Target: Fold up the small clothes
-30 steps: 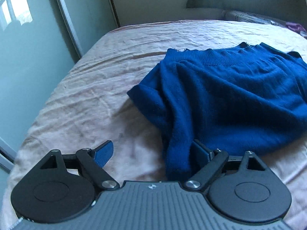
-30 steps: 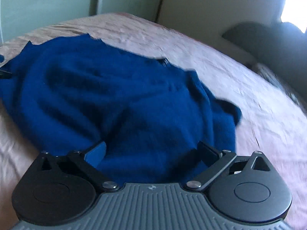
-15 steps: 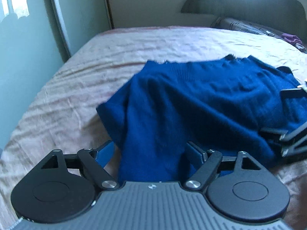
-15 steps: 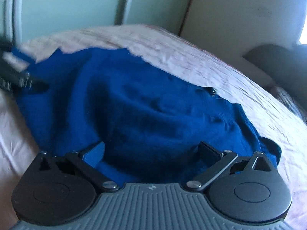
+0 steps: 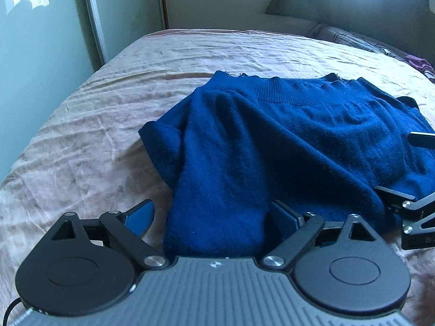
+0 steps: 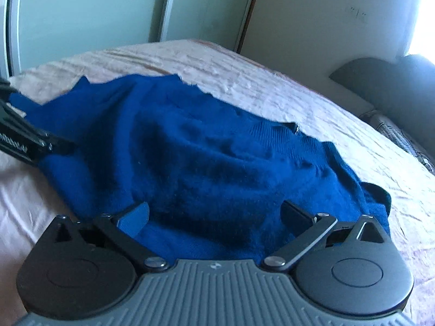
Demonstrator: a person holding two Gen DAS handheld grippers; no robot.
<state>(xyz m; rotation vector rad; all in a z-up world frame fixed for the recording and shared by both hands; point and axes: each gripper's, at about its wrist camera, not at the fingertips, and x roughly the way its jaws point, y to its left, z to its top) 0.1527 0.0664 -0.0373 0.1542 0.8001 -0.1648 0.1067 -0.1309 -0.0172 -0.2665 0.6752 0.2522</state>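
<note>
- In the left wrist view, the near fold of the blue sweater (image 5: 272, 146) has been shifted from the right-hand finger toward the middle of the left gripper (image 5: 210, 216), whose jaws are opening with the cloth between them.
- A gap is now seen between the left-hand pad and the cloth.
- The right gripper (image 5: 413, 190) has been brought into the left view at its right edge, where none was seen a second ago.
- In the right wrist view, the left gripper (image 6: 30, 141) has come further into the left edge.
- The sweater's far hem (image 6: 130, 80) is now seen higher on the pink bedsheet (image 6: 258, 87).
</note>
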